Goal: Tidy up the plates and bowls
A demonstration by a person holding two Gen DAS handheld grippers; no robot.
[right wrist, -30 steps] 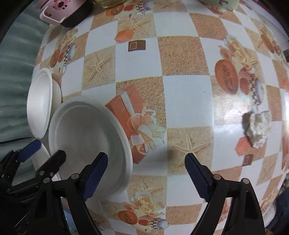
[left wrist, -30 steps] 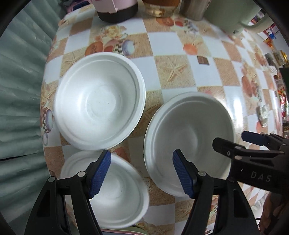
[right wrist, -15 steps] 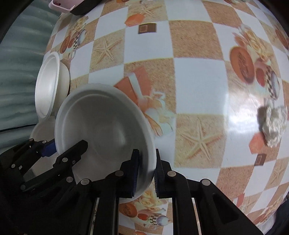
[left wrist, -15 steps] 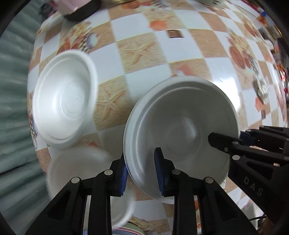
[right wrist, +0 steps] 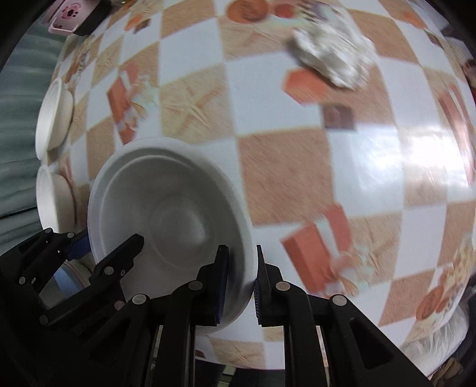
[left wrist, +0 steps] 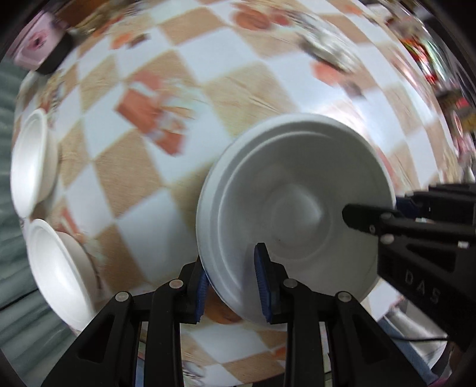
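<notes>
Two grippers pinch the same white plate (left wrist: 297, 202) from opposite sides: the left gripper (left wrist: 233, 293) has its blue pads clamped over the near rim, one pad under and one inside, and the right gripper (right wrist: 239, 285) is closed the same way on the rim at the plate's right. The plate appears lifted and tilted above the checked tabletop (right wrist: 282, 166), though strong blur makes its clearance hard to judge. Beyond it, two white bowls (left wrist: 32, 160) sit close together along the tabletop's left edge, one behind the other. A pink case (right wrist: 70, 15) lies near the far left corner and a crumpled white tissue (right wrist: 330, 56) toward the far right. To carry this step well, I judge both grips should move as one, keeping the plate level so the thin foam rim does not bend or tear, and neither side should let go until the plate rests flat at its chosen spot, well apart from the bowls.
</notes>
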